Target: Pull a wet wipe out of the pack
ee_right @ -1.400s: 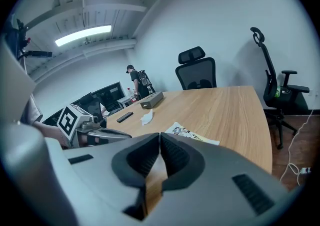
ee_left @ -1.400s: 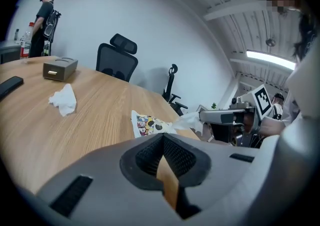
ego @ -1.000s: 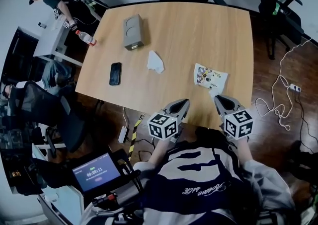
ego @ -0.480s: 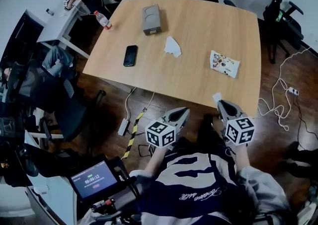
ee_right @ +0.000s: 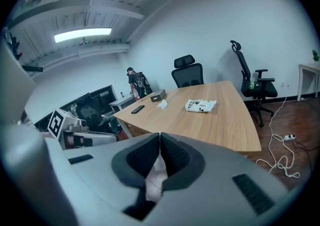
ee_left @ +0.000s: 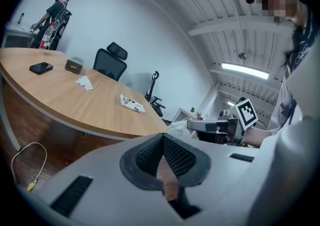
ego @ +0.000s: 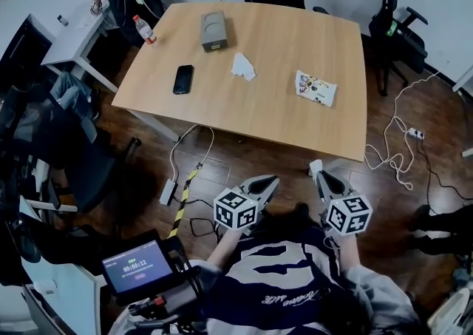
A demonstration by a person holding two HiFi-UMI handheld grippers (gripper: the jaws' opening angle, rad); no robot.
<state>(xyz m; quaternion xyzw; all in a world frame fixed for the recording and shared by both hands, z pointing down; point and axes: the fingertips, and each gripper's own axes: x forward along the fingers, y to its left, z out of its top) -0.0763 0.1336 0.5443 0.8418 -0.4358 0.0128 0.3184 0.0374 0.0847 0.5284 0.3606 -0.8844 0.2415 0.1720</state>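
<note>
Table [ego: 281,52] of pale wood, dark floor [ego: 251,162]

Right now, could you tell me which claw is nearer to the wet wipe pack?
Right. The right claw hangs beyond the table edge, roughly in line with the wet wipe pack; the left claw hangs farther left.

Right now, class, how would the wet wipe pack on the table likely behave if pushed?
The wet wipe pack lies flat on the table, so it would probably slide, not tip or roll. Its soft-looking, rumpled wrapper suggests it would buckle rather than stay stiff.
</note>
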